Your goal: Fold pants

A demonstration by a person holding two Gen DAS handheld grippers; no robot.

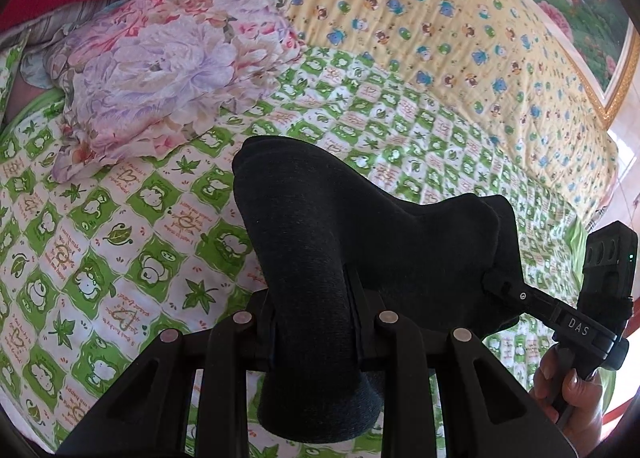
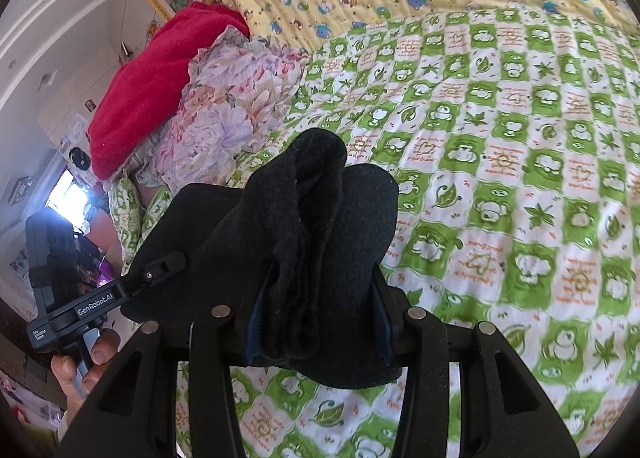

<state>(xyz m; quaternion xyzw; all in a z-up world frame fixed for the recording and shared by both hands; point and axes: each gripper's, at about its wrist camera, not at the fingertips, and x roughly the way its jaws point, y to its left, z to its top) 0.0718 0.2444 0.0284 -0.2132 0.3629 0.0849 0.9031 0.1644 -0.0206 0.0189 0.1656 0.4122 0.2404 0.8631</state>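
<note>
Pants [image 1: 360,226] hang bunched at frame centre in both views, lifted above the green checked bed [image 1: 120,258]. My left fingers [image 1: 312,322] are clamped on one dark fold, my right fingers [image 2: 320,314] pinch another. A floral pillow [image 1: 160,74] and red blanket [image 2: 148,90] lie upper left, apart from the pants

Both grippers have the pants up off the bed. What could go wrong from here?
1. The dark pants are bunched thick in the left hand-held gripper and the right hand-held gripper; a layer may slip, skewing the fold.
2. The floral cloth lies close on the green quilt; laying the pants down might overlap or drag it.
</note>
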